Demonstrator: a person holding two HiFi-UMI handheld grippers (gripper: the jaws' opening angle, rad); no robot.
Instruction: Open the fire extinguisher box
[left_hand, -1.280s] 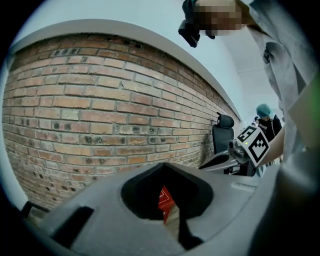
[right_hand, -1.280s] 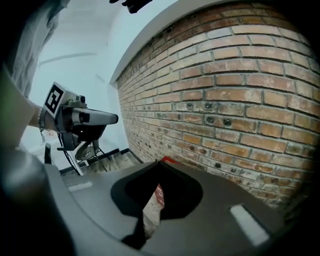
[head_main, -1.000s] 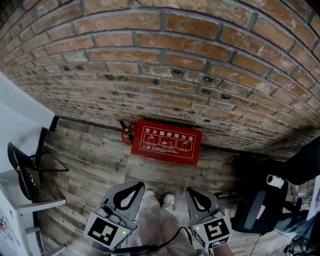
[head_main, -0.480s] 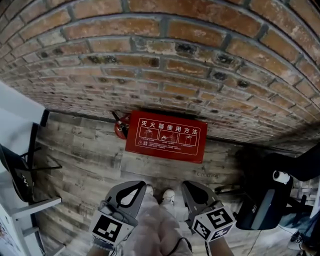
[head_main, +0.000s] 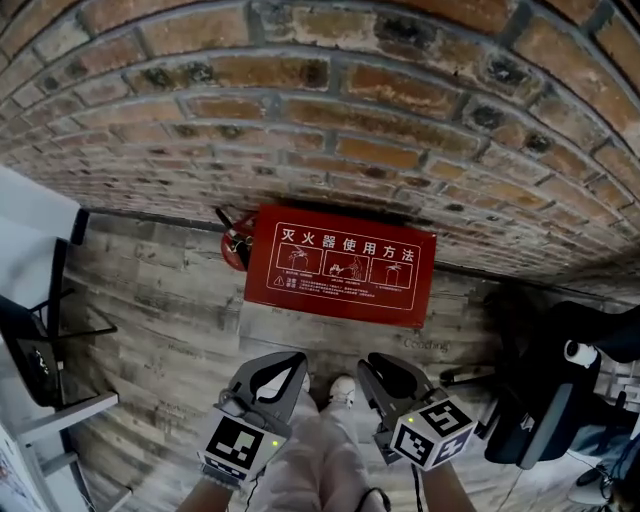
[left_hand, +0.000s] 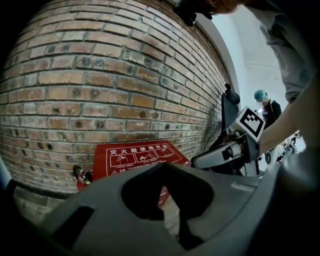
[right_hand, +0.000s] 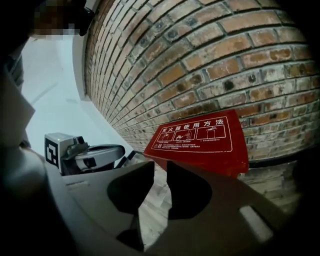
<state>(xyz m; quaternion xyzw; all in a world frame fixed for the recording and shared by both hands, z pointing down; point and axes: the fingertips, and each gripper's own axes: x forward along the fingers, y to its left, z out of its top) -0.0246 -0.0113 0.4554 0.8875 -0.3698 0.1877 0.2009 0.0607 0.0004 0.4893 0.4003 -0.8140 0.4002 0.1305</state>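
light: even, soft | edges: fisheye-bent, dark corners | focus: sharp

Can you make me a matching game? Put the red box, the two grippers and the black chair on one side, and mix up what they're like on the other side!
Things:
1. fire extinguisher box
2. left gripper
3. right gripper
4. black chair

What they're like:
A. fingers a little apart, empty
B. red, lid shut, against the brick wall
C. standing on the floor at the right
D. fingers together

Pairs: 1-B, 2-D, 3-A, 4-C.

The right gripper's fingers have just been opening; nothing is between them.
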